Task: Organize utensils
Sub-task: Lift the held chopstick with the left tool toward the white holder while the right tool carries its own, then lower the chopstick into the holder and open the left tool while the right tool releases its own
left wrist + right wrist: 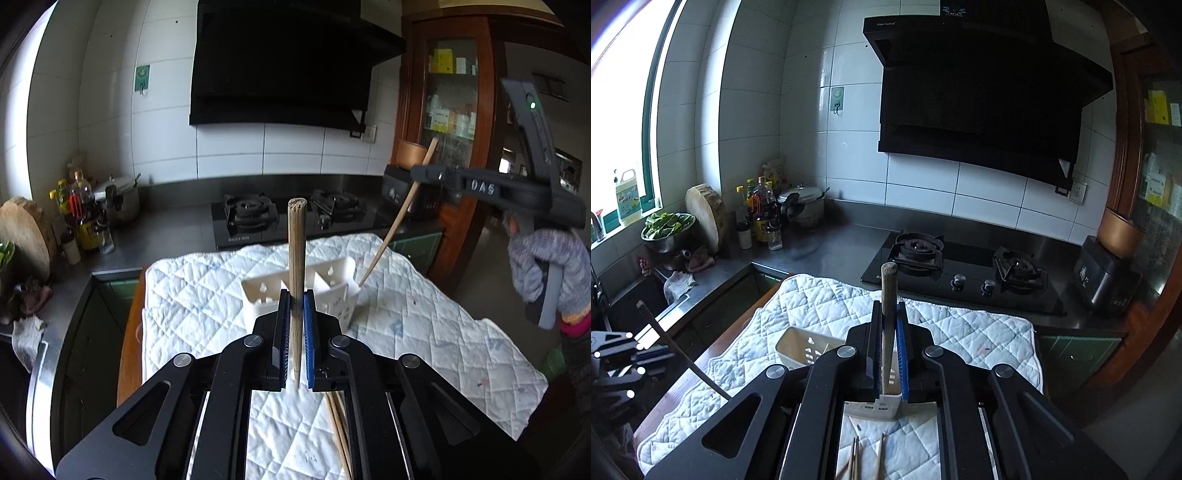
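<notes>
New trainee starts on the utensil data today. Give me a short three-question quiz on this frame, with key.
1. True or false: each hand-held gripper, left and right, is shut on a brown wooden chopstick.
2. Whose chopstick tip is already at the white slotted plastic utensil holder?
A. left
B. right
3. Fill in: more loose chopsticks lie on the white quilted ____.

Key: 1 true: left chopstick, right chopstick. 2 B. 3 cloth.
</notes>
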`<state>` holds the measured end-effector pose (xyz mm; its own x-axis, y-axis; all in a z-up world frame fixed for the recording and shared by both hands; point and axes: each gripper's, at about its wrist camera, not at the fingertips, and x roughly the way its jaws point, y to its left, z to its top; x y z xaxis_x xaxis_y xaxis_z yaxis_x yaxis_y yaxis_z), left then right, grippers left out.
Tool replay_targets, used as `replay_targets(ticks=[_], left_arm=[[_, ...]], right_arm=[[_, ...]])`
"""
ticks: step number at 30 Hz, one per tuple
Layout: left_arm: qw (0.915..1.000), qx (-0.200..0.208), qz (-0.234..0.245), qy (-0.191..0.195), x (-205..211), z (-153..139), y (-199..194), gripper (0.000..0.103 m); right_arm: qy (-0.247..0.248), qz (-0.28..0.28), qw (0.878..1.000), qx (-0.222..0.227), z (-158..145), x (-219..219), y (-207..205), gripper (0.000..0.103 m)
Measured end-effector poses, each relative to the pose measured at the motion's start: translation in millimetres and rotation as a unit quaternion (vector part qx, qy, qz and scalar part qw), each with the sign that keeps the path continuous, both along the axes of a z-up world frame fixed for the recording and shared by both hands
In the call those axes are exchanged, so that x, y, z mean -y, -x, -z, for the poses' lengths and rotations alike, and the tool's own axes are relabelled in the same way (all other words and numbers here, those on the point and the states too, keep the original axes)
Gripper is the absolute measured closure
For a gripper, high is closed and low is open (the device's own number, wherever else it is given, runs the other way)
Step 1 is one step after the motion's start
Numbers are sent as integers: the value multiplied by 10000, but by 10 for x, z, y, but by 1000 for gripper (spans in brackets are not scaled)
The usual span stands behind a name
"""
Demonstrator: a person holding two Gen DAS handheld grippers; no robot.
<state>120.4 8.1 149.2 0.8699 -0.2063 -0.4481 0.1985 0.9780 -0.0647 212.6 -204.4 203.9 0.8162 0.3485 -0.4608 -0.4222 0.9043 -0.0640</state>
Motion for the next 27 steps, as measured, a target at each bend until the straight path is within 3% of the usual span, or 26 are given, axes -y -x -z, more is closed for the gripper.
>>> replay_targets(ticks=[5, 10, 19, 27], left_arm=[[9985, 490, -201, -113, 34, -384, -238, 98], [9965, 669, -467, -156, 53, -477, -544, 98], [9982, 42, -591, 61, -30, -79, -1014, 98], [9974, -453, -533, 173, -139, 252, -1150, 97]], right_arm=[[24, 41, 9999, -105, 99, -134, -260, 96], [157, 20, 9995, -273, 314, -233, -421, 96], [355, -46, 9979, -546, 645, -288, -520, 96], [329, -22, 9969, -709, 755, -249, -540, 96]])
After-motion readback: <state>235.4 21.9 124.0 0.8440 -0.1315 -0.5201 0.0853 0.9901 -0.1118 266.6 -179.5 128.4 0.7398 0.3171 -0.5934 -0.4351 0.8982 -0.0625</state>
